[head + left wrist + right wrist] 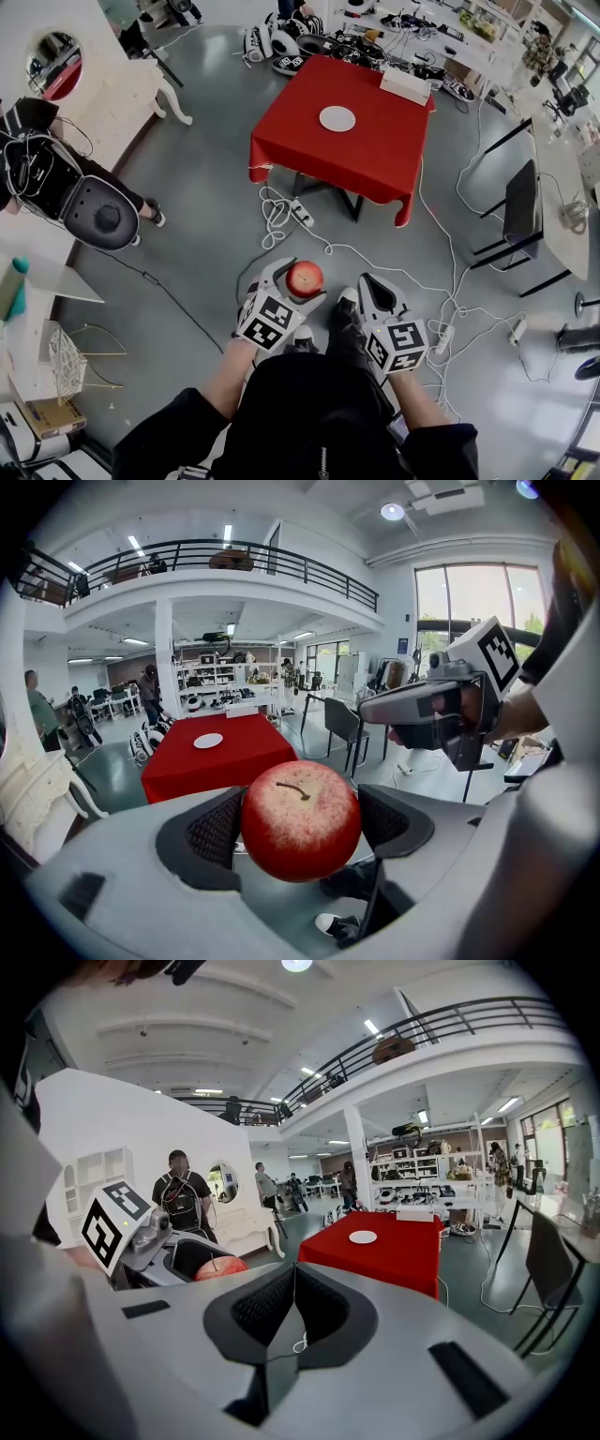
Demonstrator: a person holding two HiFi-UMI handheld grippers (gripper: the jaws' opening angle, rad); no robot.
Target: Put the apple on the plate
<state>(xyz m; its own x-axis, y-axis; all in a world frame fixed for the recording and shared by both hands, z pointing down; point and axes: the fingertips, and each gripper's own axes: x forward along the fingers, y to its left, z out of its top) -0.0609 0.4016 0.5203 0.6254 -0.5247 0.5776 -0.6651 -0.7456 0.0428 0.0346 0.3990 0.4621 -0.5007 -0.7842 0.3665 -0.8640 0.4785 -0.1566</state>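
A red apple [305,278] sits clamped between the pads of my left gripper [302,279], held well above the floor; in the left gripper view the apple [301,821] fills the gap between both jaws, stem up. My right gripper [367,286] is alongside it, shut with nothing between its pads [294,1309]. From the right gripper view the apple [220,1267] shows in the left gripper at the left. A small white plate [337,118] lies on the red-clothed table [309,141] some way ahead, also seen as the plate [208,741] and the plate [362,1237].
A white box [406,85] sits on the table's far corner. Cables and a power strip [301,214] trail over the grey floor between me and the table. A dark chair [518,206] stands to the right, a person with a backpack [42,173] to the left.
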